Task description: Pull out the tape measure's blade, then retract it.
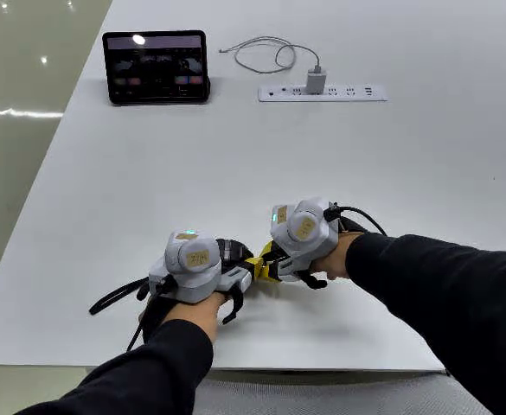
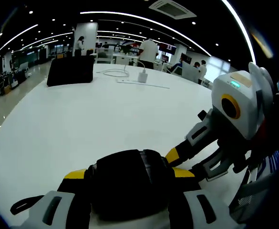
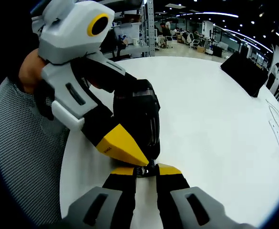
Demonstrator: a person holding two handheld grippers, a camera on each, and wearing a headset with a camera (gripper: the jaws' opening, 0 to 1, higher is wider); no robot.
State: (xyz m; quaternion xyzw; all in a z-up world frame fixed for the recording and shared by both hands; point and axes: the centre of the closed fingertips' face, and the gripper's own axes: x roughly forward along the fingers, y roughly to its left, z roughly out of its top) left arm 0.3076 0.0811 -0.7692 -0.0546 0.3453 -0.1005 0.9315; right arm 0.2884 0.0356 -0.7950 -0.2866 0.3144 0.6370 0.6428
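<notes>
Black tape measure (image 2: 129,191) clamped in left gripper (image 2: 129,172). Right gripper view: right gripper (image 3: 146,171) pinched tight on blade tip (image 3: 149,167); head view hides that.

Far left on tabletop (image 1: 365,164): tablet (image 1: 156,67). To its right, power strip (image 1: 322,92) with charger (image 1: 316,81) plugged in, cable (image 1: 261,54) looped behind. Near front edge: tape measure (image 2: 129,183) between jaws of left gripper (image 1: 242,275). Just right of it, right gripper (image 3: 146,170), jaws meeting on blade tip (image 3: 150,168).
</notes>
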